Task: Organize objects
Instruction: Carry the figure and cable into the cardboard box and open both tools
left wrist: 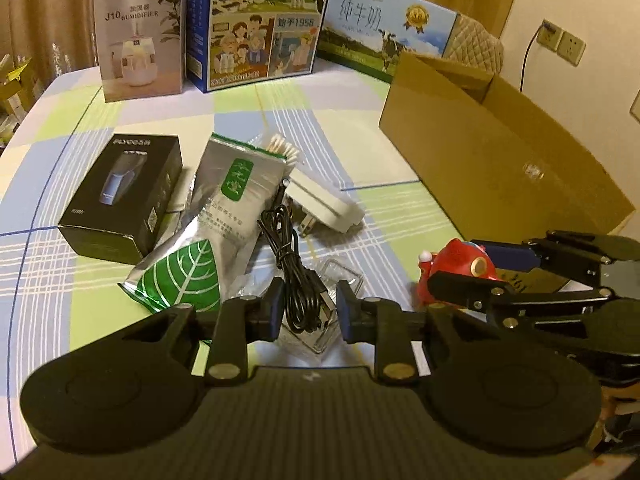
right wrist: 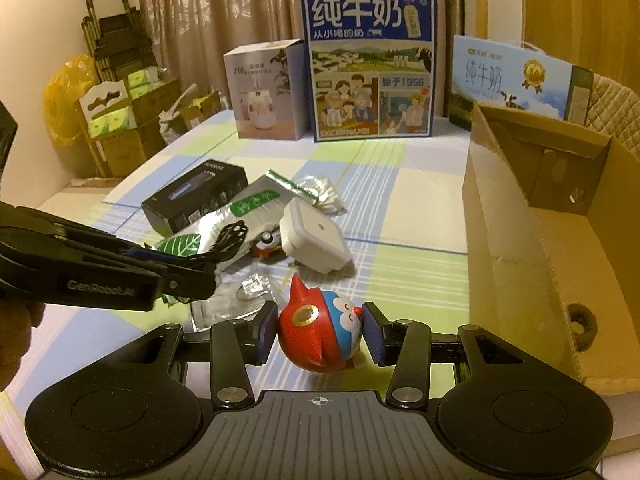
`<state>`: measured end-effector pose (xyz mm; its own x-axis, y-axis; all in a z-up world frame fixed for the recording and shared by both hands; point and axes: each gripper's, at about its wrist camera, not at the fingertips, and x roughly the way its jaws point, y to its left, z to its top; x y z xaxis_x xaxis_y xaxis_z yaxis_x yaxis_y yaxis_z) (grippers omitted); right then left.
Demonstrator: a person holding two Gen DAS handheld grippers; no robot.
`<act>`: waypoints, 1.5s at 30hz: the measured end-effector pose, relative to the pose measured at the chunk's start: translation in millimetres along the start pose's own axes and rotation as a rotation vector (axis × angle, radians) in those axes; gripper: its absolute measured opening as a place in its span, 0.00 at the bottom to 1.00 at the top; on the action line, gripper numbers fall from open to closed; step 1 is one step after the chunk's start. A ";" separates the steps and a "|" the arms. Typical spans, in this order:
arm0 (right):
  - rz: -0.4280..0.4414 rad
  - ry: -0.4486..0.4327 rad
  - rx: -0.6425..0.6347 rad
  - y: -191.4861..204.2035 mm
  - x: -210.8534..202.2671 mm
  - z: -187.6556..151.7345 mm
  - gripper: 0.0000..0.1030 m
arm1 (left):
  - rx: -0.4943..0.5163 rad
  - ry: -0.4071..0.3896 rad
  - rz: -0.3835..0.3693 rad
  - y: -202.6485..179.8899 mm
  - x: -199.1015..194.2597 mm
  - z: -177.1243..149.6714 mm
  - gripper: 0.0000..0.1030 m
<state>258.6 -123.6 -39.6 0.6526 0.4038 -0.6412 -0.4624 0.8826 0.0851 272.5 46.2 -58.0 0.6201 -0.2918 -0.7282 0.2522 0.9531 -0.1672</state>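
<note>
Right hand-held gripper [right wrist: 321,334] straddles red-blue cat figurine [right wrist: 320,336] beside cardboard box [right wrist: 520,248], pads not clearly touching; left hand-held gripper [left wrist: 308,312] agape over black cable [left wrist: 292,280] mid-bench.

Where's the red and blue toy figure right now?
In the right wrist view the toy figure sits on the tablecloth between the right claw's fingers, left of the cardboard box.

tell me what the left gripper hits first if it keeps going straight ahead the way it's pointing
Most likely the coiled black cable, lying right between the open left gripper fingers. Behind it lies the white plug adapter, though depth is hard to judge.
</note>
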 end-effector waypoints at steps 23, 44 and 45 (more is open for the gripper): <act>-0.257 -0.290 0.031 -62.8 -114.0 58.3 0.41 | 0.046 -0.207 -0.190 -91.1 -46.2 75.1 0.22; -0.350 -0.174 0.353 -158.4 -120.7 29.2 0.41 | 0.142 -0.165 -0.288 -182.0 9.5 84.7 0.33; -0.347 -0.174 0.356 -158.8 -119.4 30.0 0.41 | 0.133 -0.169 -0.283 -178.1 8.2 84.7 0.34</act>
<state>272.2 -304.8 46.3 0.8351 0.0803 -0.5442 0.0114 0.9866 0.1631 295.6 -132.7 22.1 0.6232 -0.5630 -0.5429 0.5195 0.8169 -0.2508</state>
